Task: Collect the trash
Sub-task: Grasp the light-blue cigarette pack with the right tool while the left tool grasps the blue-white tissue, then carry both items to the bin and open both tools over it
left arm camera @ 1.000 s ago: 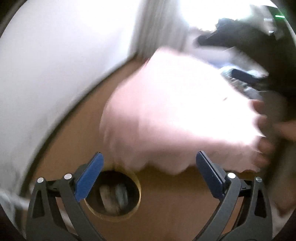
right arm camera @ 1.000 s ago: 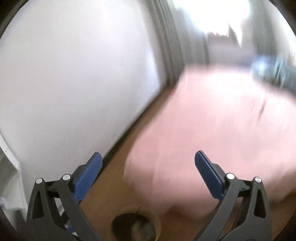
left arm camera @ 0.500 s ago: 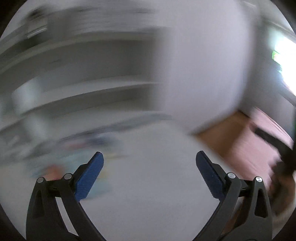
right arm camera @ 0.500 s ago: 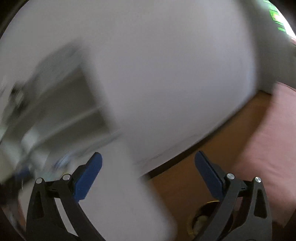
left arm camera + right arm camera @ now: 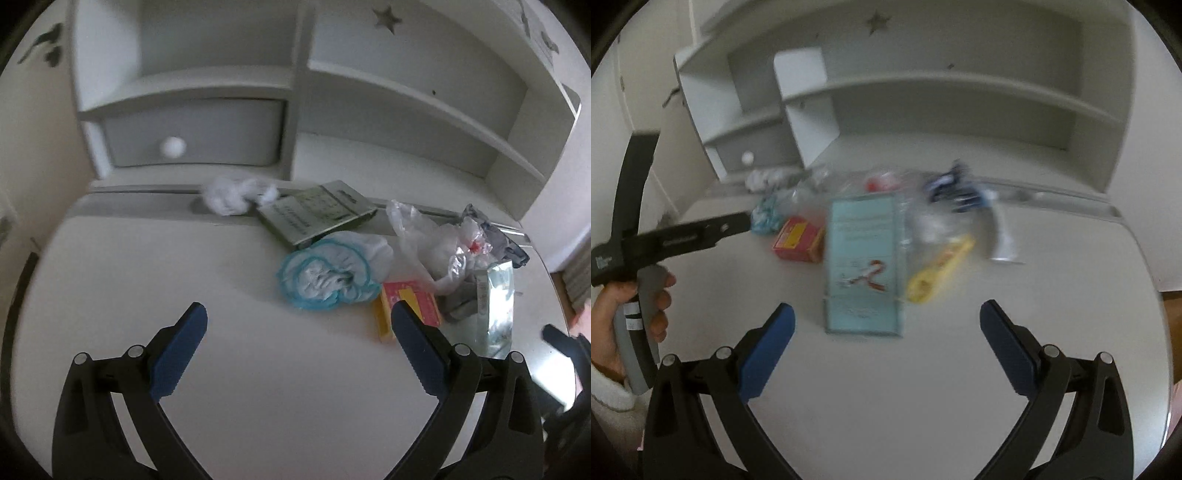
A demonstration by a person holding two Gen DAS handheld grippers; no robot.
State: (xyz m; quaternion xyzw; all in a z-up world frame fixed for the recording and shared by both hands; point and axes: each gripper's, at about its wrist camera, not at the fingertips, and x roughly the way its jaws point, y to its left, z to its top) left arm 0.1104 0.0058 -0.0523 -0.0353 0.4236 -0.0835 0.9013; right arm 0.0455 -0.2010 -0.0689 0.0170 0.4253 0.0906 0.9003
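Note:
Trash lies on a white desk (image 5: 184, 266). In the left wrist view: a crumpled white tissue (image 5: 236, 195), a green booklet (image 5: 317, 214), a blue-rimmed cap (image 5: 328, 277), a red and yellow box (image 5: 406, 299), a clear plastic bag (image 5: 424, 240) and a silver pouch (image 5: 495, 302). My left gripper (image 5: 299, 347) is open and empty, above the desk in front of the cap. In the right wrist view: a light blue packet (image 5: 864, 262), the red box (image 5: 798, 240) and a yellow wrapper (image 5: 938, 269). My right gripper (image 5: 886, 347) is open and empty, in front of the packet.
White shelves (image 5: 406, 92) with a grey drawer (image 5: 192, 133) stand behind the desk. In the right wrist view the left gripper tool (image 5: 665, 240) and the hand that holds it are at the left. The desk's right edge (image 5: 1145, 258) curves near a wall.
Both views have swung from the pink bed, wooden floor and round bin to the white desk with the trash. Both grippers stay open.

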